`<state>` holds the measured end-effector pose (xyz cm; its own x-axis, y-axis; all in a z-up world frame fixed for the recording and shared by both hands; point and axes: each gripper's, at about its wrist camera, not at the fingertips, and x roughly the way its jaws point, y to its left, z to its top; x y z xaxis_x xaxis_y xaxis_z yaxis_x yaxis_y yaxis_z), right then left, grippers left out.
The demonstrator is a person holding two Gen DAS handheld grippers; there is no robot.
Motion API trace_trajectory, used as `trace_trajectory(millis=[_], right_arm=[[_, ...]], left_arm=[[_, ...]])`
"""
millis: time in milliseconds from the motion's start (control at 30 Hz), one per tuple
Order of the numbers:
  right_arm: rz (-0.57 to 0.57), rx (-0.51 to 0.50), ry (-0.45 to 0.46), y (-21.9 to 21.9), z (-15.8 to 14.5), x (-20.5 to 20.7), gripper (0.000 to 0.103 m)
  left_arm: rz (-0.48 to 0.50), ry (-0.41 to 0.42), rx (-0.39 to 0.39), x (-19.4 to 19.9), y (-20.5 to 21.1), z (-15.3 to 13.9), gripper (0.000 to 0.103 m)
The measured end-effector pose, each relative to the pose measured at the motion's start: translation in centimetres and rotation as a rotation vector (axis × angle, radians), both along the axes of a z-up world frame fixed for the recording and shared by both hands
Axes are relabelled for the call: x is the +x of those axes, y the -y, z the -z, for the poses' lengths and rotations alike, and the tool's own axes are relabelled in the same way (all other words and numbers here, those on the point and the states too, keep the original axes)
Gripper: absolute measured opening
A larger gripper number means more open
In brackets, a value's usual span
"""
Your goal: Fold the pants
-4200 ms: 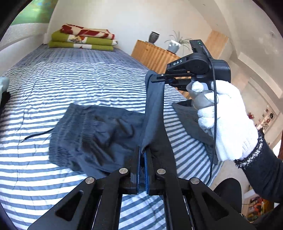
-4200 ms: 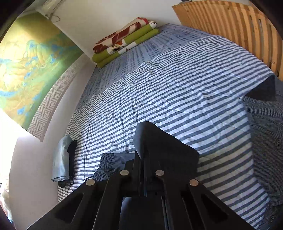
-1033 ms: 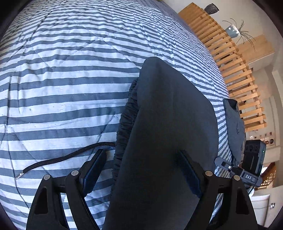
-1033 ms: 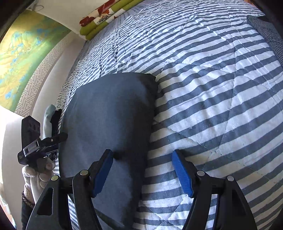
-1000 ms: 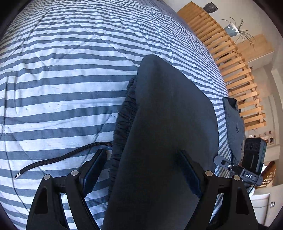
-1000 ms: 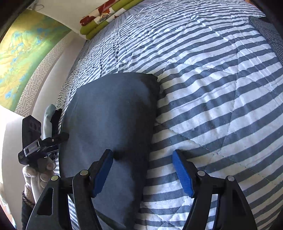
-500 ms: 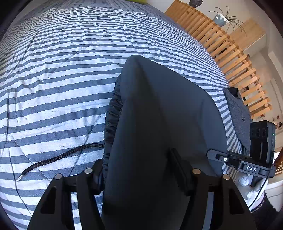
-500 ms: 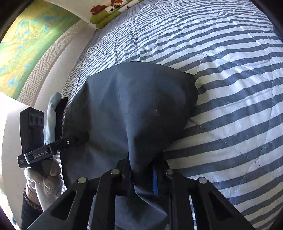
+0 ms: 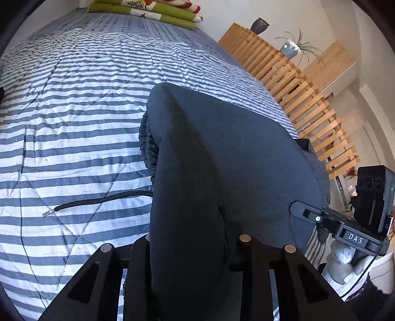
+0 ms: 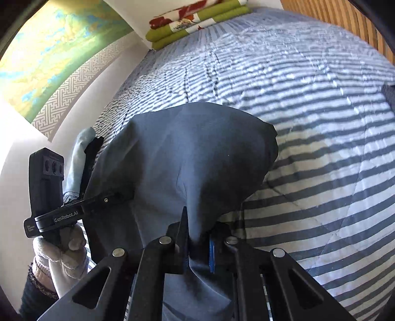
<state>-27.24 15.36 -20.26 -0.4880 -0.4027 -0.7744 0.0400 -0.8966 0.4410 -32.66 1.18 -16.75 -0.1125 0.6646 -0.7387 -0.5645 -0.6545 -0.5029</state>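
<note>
We have both our left gripper (image 9: 187,249) and right gripper (image 10: 197,240) clamped on the dark navy folded cotton pants (image 9: 222,160), bunched between the fingers.

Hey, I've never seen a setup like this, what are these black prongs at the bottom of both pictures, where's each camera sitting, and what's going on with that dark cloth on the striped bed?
There is no robot here. A person in white gloves holds a hand-operated claw in each hand, and each claw carries a wide-angle camera looking forward along its two prongs, which is why the prongs fill the bottom of each picture. One picture comes from the left claw, the other from the right claw. Each camera also catches the other claw off to the side, with the gloved hand gripping it. The dark pants lie folded over on the striped bedspread, with a black drawstring trailing out. Both claws are shut on the near edge of the pants. Folded blankets sit at the far end of the bed.
</note>
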Motion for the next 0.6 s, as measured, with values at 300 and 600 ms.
trace_trajectory(millis=[300,600], right_arm=[[-0.134,0.122,-0.193,6.0,-8.1,1.3,0.009],[-0.329,0.122,-0.357,19.0,-14.0,-3.1,0.009]], left_arm=[[-0.135,-0.129,0.099,1.5,8.7,-7.6,0.029],[-0.376,-0.312,0.057,-1.3,24.7,-16.0,0.029]])
